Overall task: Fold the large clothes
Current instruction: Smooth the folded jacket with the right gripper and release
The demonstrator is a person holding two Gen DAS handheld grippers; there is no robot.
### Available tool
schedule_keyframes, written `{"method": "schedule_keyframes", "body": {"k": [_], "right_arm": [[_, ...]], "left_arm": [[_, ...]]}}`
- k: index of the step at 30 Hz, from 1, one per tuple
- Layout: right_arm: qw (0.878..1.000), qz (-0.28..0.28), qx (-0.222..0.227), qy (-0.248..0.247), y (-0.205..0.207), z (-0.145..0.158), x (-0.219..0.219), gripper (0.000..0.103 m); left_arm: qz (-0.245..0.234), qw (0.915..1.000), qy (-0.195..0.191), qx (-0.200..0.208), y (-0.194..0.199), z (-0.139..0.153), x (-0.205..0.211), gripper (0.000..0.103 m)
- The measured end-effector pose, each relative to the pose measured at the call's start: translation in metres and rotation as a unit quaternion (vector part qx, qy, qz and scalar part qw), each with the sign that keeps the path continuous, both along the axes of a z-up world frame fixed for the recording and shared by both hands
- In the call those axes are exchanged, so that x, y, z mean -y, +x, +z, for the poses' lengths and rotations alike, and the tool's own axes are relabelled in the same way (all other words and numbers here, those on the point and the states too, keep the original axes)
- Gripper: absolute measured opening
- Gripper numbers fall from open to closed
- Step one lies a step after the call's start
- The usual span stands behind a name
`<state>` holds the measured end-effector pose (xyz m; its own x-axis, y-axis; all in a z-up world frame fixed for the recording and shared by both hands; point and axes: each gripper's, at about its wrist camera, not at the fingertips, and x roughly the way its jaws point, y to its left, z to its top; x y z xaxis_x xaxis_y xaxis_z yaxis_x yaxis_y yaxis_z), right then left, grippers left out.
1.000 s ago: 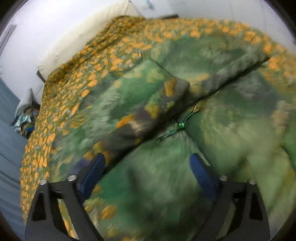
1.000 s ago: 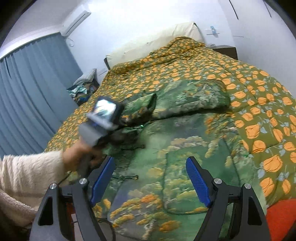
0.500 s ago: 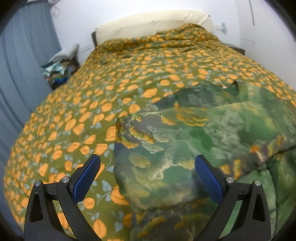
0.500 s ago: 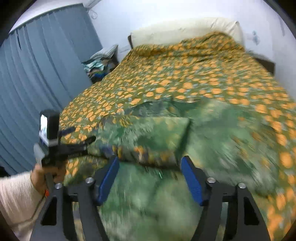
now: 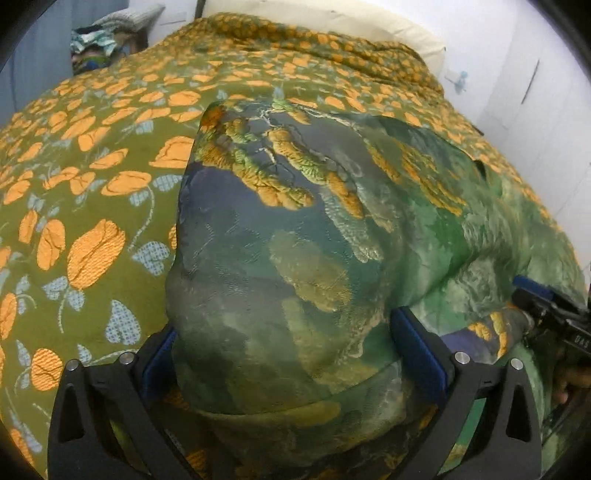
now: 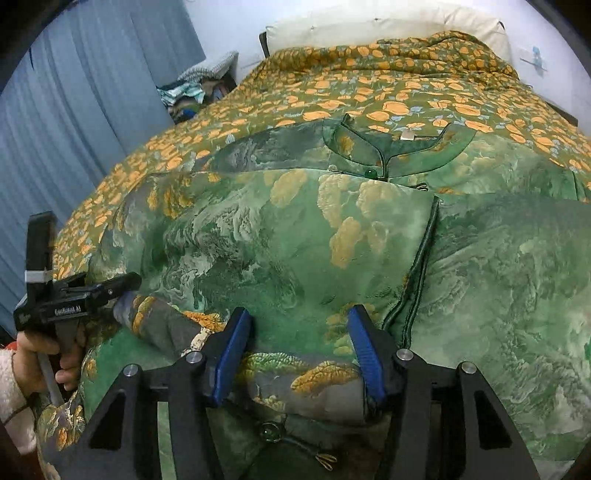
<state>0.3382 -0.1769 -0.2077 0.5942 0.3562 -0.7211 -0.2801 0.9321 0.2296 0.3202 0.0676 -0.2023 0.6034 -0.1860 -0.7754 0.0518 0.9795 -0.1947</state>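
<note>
1. On the bedspread (image 6: 369,85), foot end well away from the pillow (image 6: 388,26): the green brocade jacket (image 6: 498,258) lies flat, collar (image 6: 399,151) toward the pillow, one sleeve (image 6: 280,236) folded across the chest.
2. Left gripper (image 5: 284,350): jaws at full spread, straddling the padded elbow end of that sleeve. Cloth bulges between the blue pads (image 5: 413,339); can't tell if they press on it, looks like no clamp yet.
3. Right gripper (image 6: 295,354): jaws have just been closing, now roughly half spread, with the cuff end of the sleeve between them. Pads sit beside the cloth; firm pinch not confirmed.
4. Person's hand (image 6: 48,354) on the left handle shows at the jacket's left edge in the right view.
5. Judgement: both ends of the sleeve are being lined up for a re-lay or next fold.
6. Risks:
   - Padded sleeve is thick and satin-slick. A half-made pinch could slip and the fold springs back.
   - Left jaws may grab the body layer under the sleeve too, dragging the whole jacket off line.
   - Tassel cord with bead (image 6: 273,432) lies just under the right jaws and could snag.
   - Uneven pull between the two ends would skew the sleeve against the front edge trim (image 6: 421,258).
</note>
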Motion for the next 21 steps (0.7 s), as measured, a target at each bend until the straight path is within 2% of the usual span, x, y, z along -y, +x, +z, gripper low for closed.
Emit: {"method": "schedule_keyframes", "body": {"k": [4, 9, 12, 16, 19, 21], "right_arm": [[1.000, 0.000, 0.002, -0.001, 0.001, 0.006, -0.003, 0.055], [0.999, 0.005, -0.037, -0.036, -0.012, 0.044, -0.010, 0.061], [0.997, 0.017, -0.061, -0.038, -0.048, 0.071, -0.003, 0.061], [0.993, 0.027, -0.102, -0.055, -0.122, 0.089, 0.015, 0.062], [0.990, -0.002, -0.118, -0.079, -0.180, 0.096, 0.037, 0.062], [0.988, -0.048, -0.115, -0.088, -0.215, 0.093, 0.054, 0.069]], "left_arm": [[0.001, 0.9994, 0.033, -0.005, -0.001, 0.012, 0.008, 0.103], [-0.015, 0.9959, 0.087, -0.018, -0.018, 0.050, 0.016, 0.102], [-0.039, 0.9933, 0.108, -0.005, -0.051, 0.081, 0.018, 0.102], [-0.080, 0.9879, 0.133, -0.009, -0.103, 0.104, 0.027, 0.103], [-0.102, 0.9838, 0.143, -0.037, -0.145, 0.099, 0.039, 0.103], [-0.107, 0.9840, 0.126, -0.067, -0.167, 0.081, 0.046, 0.103]]}}
